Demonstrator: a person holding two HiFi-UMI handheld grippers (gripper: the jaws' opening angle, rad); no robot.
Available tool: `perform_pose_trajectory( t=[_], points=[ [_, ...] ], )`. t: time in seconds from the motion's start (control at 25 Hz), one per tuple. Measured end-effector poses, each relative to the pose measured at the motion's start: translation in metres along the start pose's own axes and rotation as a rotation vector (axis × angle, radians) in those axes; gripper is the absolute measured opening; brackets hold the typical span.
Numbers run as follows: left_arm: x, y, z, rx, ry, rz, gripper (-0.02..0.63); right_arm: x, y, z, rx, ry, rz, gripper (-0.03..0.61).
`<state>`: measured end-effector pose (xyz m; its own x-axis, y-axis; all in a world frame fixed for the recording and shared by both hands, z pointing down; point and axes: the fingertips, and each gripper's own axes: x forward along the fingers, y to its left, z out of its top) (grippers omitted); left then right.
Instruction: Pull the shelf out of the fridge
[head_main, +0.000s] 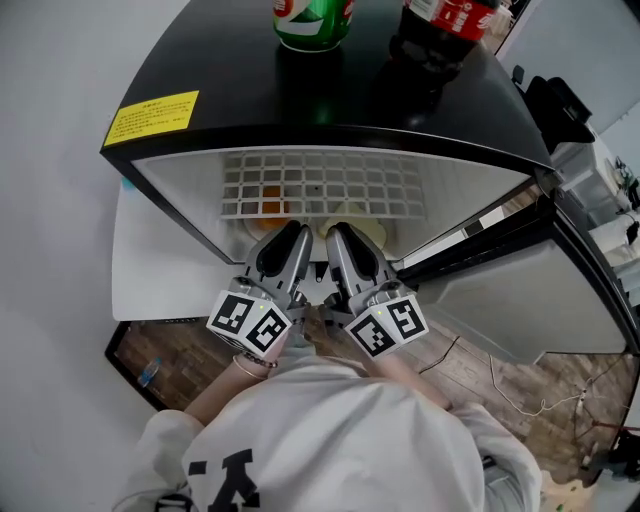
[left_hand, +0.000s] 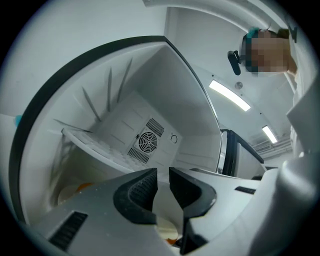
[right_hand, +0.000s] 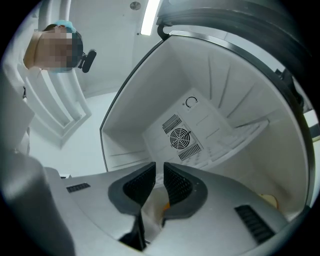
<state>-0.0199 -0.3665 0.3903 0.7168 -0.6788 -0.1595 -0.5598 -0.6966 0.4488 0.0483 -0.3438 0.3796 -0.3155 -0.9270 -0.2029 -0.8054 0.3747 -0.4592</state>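
Tools: left tool (head_main: 292, 233) and right tool (head_main: 338, 232) sit side by side at the mouth of the fridge (head_main: 300, 95). Both are clenched tight and empty, with nothing between the jaws in either gripper view.
Aim: both noses point into the cabinet, tipped a little upward, towards the fan grille (left_hand: 147, 142) on the back wall.
Shelf: the white wire shelf (head_main: 320, 185) sits high inside the fridge, pushed fully in by the look of it, and it's untouched.
Shelf versus tools: it lies above and beyond the tips, apart from both. It shows up and left of the jaws in the left gripper view, up and right in the right gripper view.
Below: a pale plate (head_main: 350, 213) and an orange item (head_main: 270, 208) sit under the shelf, near the tips.
On top: green bottle (head_main: 313, 20) and cola bottle (head_main: 450, 20) stand on the fridge.
Risk one: closed jaws can't take the front edge, so I reckon they'd only bump it unless they open first.
Risk two: an uneven pull with one side leading could skew the shelf and jam it against the side walls.
Risk three: a hard tug might jolt the fridge and tip the bottles, and a low tool could clip the plate.
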Motion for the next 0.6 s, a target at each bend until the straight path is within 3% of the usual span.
perform_pose_trajectory(
  t=[0.16,0.44,0.6],
  points=[
    [0.001,-0.002,-0.005,0.005,0.006,-0.012,0.078,-0.005,-0.002,0.004,-0.012,-0.024,-0.008,0.061],
    [-0.015,0.001,-0.016,-0.035,-0.018,0.065,0.079,-0.026,-0.020,-0.015,0.038,0.072,-0.044,0.065],
    [-0.017,0.006,-0.012,-0.050,-0.052,0.086,0.108,-0.022,-0.025,-0.013,0.049,0.075,-0.073,0.194]
  ],
)
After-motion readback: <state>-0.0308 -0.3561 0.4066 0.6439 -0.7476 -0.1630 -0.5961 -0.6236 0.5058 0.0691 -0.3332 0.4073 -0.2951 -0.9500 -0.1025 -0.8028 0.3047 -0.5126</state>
